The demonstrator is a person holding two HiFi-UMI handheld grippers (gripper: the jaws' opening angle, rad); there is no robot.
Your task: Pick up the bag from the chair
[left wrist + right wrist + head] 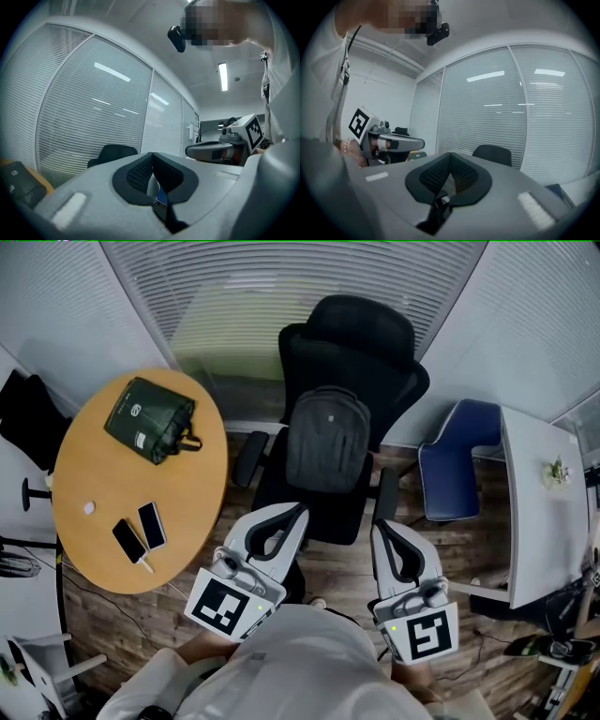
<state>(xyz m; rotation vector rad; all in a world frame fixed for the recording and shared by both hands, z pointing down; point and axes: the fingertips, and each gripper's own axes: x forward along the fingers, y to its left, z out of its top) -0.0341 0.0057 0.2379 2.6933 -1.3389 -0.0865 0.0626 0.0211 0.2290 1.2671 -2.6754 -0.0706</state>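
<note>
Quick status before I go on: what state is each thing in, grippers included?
left gripper: shut, empty.
right gripper: shut, empty.
backpack: upright on the chair, leaning on its backrest, untouched.
green bag: lying on the round table.
two phones: flat on the table, side by side.

Matt cloth, smooth wood, grey plastic
Centre: bag (327, 439) of matt grey cloth on matt black chair (361, 343); left: table (103, 474) of smooth wood; bottom: left gripper (298, 510) and right gripper (379, 527), matt grey plastic.

Grey bag (326, 437), blk chair (361, 334), grn pouch (150, 418)
</note>
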